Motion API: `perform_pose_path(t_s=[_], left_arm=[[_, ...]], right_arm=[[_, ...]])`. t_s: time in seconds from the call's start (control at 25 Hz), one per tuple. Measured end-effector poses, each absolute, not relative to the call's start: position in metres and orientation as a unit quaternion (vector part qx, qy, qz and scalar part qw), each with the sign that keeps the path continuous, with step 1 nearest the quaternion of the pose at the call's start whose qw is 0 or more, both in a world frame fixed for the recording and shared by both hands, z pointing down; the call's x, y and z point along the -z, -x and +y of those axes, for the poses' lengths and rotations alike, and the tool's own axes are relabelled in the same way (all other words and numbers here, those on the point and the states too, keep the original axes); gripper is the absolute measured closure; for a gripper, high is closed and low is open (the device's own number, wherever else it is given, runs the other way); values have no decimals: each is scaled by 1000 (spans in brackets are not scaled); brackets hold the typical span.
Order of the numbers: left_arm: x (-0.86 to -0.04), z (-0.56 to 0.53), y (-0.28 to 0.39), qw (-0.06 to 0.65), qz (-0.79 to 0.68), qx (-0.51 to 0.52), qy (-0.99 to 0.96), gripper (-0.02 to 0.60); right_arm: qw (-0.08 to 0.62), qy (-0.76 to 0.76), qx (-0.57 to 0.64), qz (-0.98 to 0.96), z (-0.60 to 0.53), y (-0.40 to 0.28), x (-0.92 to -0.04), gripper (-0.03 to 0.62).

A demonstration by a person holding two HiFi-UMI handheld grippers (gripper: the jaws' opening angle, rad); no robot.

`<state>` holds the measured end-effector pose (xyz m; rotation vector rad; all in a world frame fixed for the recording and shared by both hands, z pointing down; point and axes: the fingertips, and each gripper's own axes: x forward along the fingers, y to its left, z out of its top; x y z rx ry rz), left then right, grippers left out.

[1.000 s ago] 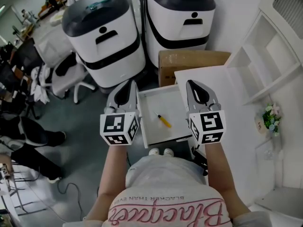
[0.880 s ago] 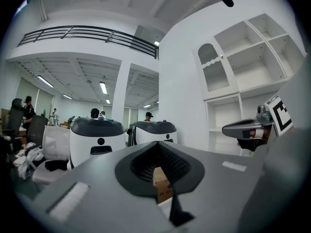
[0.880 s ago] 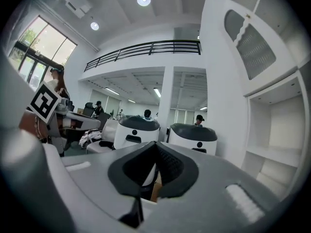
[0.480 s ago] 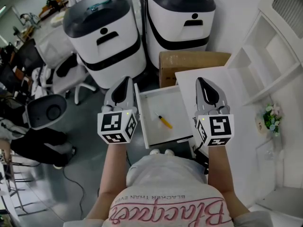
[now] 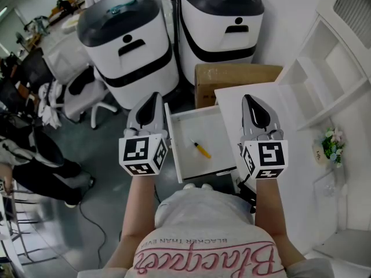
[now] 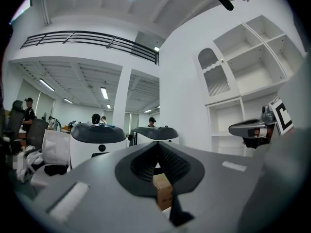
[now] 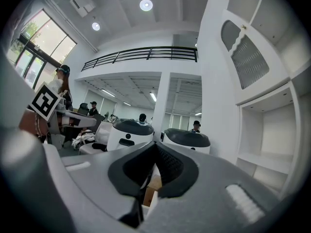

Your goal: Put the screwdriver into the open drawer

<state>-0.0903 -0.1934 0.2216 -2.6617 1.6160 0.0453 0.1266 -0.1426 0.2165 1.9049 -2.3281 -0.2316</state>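
A screwdriver [image 5: 201,149] with a yellow handle lies flat inside the open white drawer [image 5: 181,156], seen in the head view between my two hands. My left gripper [image 5: 153,98] is held level to the left of the drawer, jaws shut with nothing between them. Over the white desk [image 5: 232,94], to the right of the drawer, my right gripper [image 5: 251,101] is also level, shut and empty. In the left gripper view the jaws [image 6: 156,143] meet at their tips. The right gripper view shows its own jaws [image 7: 155,143] closed the same way.
Two large white and black machines [image 5: 127,39] stand behind the drawer, with a cardboard box [image 5: 232,74] at their foot. White shelving [image 5: 324,68] lines the wall at right. An office chair [image 5: 81,94] and a person [image 5: 35,161] are at left.
My right gripper shifted a little to the right, over the desk. The left gripper barely moved. The person at left moved about on the floor.
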Motion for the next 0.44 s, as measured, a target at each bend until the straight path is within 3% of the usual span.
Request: perform_pose_path(t_s=[0.44], left_arm=[[-220,-197,89,11,514,-23,857,563]], right_arm=[[65,-633,75,-768,-146,-128,-219,592]])
